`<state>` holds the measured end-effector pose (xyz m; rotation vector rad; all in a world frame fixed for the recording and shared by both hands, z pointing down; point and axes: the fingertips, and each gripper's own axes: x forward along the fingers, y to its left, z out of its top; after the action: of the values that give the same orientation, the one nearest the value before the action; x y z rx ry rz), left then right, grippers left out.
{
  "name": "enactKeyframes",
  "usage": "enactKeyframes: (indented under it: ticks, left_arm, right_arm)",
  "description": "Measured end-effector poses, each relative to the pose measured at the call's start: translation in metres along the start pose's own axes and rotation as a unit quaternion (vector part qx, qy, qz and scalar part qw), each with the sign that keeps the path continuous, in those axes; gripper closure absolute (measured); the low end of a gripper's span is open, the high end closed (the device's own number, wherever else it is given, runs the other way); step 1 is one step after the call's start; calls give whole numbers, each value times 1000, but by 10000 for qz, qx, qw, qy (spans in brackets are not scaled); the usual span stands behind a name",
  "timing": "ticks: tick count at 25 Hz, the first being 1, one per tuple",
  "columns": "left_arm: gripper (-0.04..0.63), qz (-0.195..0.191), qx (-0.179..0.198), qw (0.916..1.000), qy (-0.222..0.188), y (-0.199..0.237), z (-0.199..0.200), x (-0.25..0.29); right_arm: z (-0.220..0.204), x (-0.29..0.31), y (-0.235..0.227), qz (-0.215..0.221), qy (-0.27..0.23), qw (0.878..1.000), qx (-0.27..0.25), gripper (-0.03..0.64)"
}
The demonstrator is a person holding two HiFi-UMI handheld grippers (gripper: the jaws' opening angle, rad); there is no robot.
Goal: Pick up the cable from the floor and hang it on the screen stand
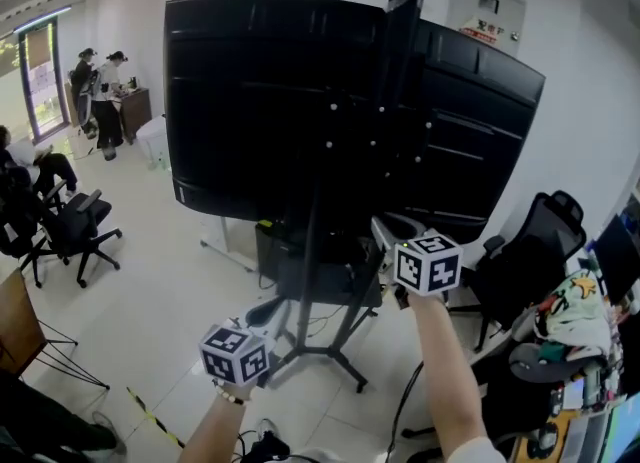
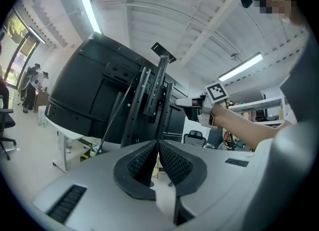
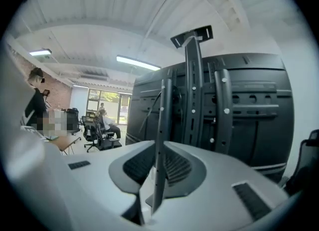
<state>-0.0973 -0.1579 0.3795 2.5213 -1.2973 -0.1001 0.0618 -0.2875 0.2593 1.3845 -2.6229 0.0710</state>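
The big black screen [image 1: 260, 101] shows its back on a wheeled stand [image 1: 330, 351]. In the left gripper view a thin dark cable [image 2: 114, 113] slants down from the stand's bracket. It appears as a fine line [image 3: 149, 110] in the right gripper view. More cable [image 1: 262, 443] lies on the floor by my feet. My left gripper [image 1: 248, 336] [image 2: 157, 157] hangs low before the stand's base, shut and empty. My right gripper [image 1: 383, 229] [image 2: 187, 103] [image 3: 157, 162] is higher, at the stand. Its jaws are apart, with a slim perforated stand rail [image 3: 160, 140] in the gap and the pads not pressing on it.
Office chairs [image 1: 75, 226] stand at the left, and a black chair [image 1: 545, 241] at the right beside a cluttered desk [image 1: 580, 351]. People [image 1: 100, 91] work at the far left. A wooden table edge [image 1: 15, 321] and striped floor tape [image 1: 150, 416] are near left.
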Motion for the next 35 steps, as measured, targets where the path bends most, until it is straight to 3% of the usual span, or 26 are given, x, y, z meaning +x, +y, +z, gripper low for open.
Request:
enactKeyframes:
  ticks: [2, 8, 14, 17, 21, 28, 35]
  left_arm:
    - [583, 61, -123, 9999, 12, -22, -20, -10]
    - [595, 421, -363, 9981, 269, -81, -94, -49]
    - [595, 461, -535, 9941, 819, -128, -157, -98]
    - [595, 391, -649, 9931, 892, -139, -175, -126]
    - [595, 245, -816, 9925, 882, -143, -186, -155]
    - [595, -126, -903, 9919, 881, -153, -199, -209]
    - [595, -228, -1037, 9913, 782, -141, -193, -257]
  right_arm:
    - [-27, -42, 16, 220, -144, 9995, 184, 609]
    - [-132, -144, 56, 699, -107, 9923, 1012, 609]
    - [-235, -217, 104, 755, 155, 9782, 1930, 609]
    - [-276, -245, 134, 670, 358, 9699, 2314, 609]
    - [-293, -270, 170, 485, 510, 9687, 2382, 609]
    - [-275, -298, 248, 341, 604, 9812, 1801, 609]
    - [-282, -303, 314, 360, 775, 9798, 1809, 609]
